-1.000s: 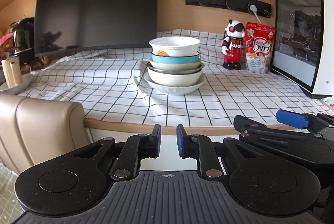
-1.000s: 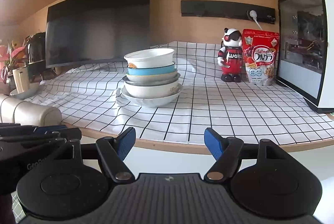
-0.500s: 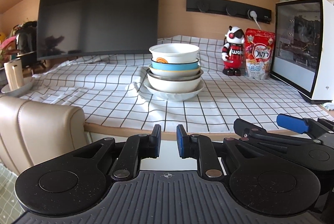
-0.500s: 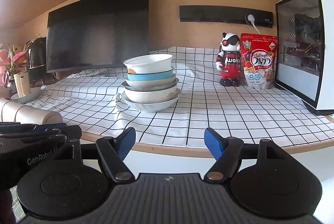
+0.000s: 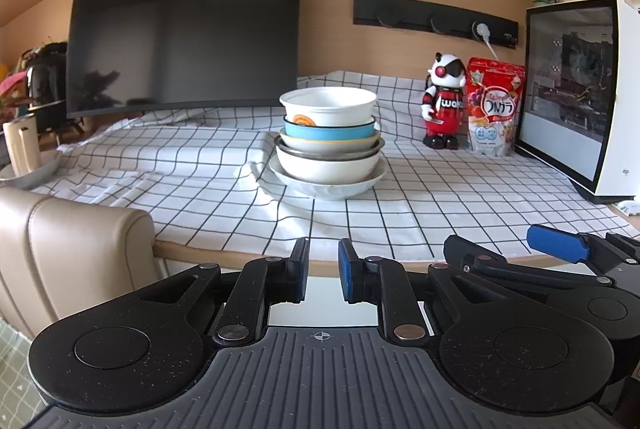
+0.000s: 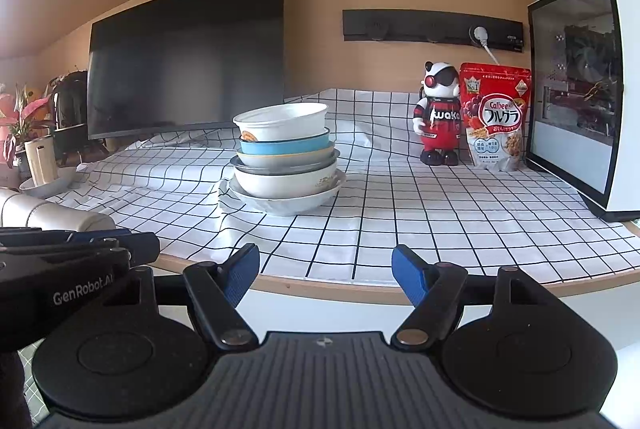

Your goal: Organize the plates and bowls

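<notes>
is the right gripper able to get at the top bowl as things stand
Probably yes. The right gripper is open and empty, short of the table edge, and nothing stands between it and the top bowl, which sits uncovered on the stack.

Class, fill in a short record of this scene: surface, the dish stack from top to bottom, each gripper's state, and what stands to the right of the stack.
surface: checked tablecloth
stack top: white bowl
below it: blue bowl
base: white plate
left gripper: nearly shut, empty
right gripper: open, empty
right of stack: robot figurine, cereal bag
</notes>
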The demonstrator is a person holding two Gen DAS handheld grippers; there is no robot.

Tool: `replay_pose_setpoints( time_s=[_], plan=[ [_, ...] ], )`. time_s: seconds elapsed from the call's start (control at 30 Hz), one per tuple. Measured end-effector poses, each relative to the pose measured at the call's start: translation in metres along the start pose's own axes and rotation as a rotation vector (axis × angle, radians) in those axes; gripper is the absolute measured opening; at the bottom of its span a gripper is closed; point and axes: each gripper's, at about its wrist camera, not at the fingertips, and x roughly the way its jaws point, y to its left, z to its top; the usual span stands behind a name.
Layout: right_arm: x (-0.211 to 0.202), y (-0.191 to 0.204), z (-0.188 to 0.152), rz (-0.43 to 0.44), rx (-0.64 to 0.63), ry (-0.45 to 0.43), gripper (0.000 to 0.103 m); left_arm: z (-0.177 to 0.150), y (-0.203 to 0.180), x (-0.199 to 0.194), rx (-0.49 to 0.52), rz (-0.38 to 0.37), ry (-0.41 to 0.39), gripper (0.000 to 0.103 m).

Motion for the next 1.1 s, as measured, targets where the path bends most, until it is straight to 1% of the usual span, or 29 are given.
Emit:
replay_pose_setpoints(
  time_s=[0.8,1.03,1.07,1.1],
  plan=[
    [0.004,-0.002,0.0,-0.003,0.004,0.017,0.074,0.0,0.004,0.005,-0.003,-0.007,0.017,0.019],
    [0.012,0.004,0.004,-0.003,-0.014,0.031,0.074,0.001,0.013,0.015,-0.028,-0.015,0.053,0.018],
    [0.015,0.004,0.007,-0.001,-0.012,0.034,0.074,0.002,0.017,0.019,-0.043,-0.011,0.062,0.018],
    [0.018,0.006,0.01,0.007,-0.009,0.033,0.074,0.005,0.022,0.023,-0.062,-0.029,0.07,0.018]
  ],
)
